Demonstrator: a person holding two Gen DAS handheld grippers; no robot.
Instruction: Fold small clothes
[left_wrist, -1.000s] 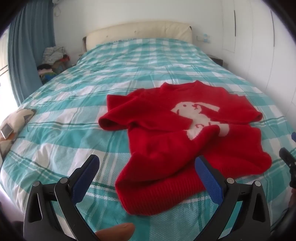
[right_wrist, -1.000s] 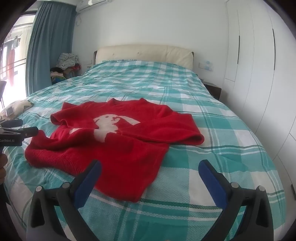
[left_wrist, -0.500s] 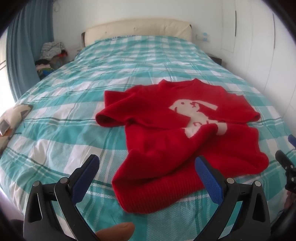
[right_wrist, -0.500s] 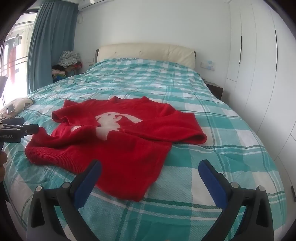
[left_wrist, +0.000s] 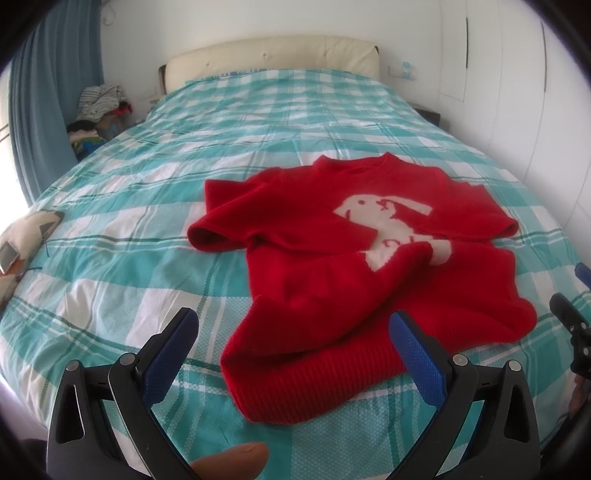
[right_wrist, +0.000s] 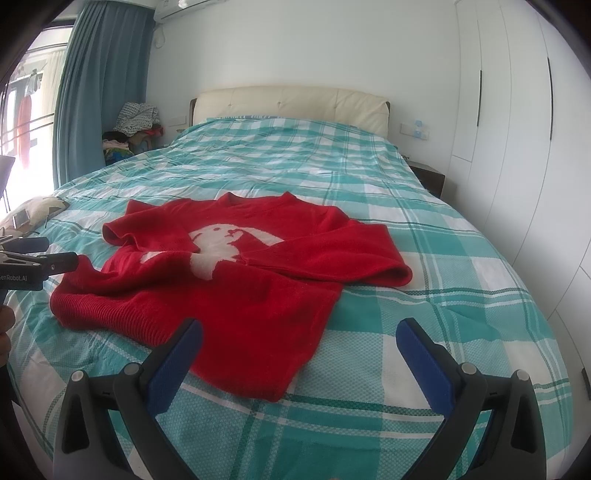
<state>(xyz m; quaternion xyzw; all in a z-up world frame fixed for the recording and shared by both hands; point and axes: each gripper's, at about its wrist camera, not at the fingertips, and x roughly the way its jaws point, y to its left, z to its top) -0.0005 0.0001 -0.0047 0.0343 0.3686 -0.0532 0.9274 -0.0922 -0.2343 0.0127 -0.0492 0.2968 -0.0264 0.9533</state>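
Observation:
A small red sweater (left_wrist: 321, 266) with a white rabbit motif (left_wrist: 384, 218) lies crumpled on the bed, sleeves folded across its body and the ribbed hem nearest me. My left gripper (left_wrist: 291, 332) hovers open just short of the hem's left part, holding nothing. In the right wrist view the same sweater (right_wrist: 243, 280) spreads ahead and to the left, and my right gripper (right_wrist: 299, 343) stands open above its near right corner, empty. The left gripper (right_wrist: 37, 258) shows from the side at the sweater's left edge. The right gripper's tip (left_wrist: 569, 317) peeks in at the right edge of the left wrist view.
The bed (right_wrist: 424, 258) has a teal and white checked cover and a cream headboard (right_wrist: 291, 103). A patterned cushion (left_wrist: 22, 236) lies at its left edge. A pile of clothes (right_wrist: 136, 125) sits by the blue curtain (right_wrist: 99, 92). White wardrobes (right_wrist: 517, 129) line the right wall.
Both grippers rose and tilted up slightly, so more of the headboard and wall shows. They stayed open, and the sweater did not move.

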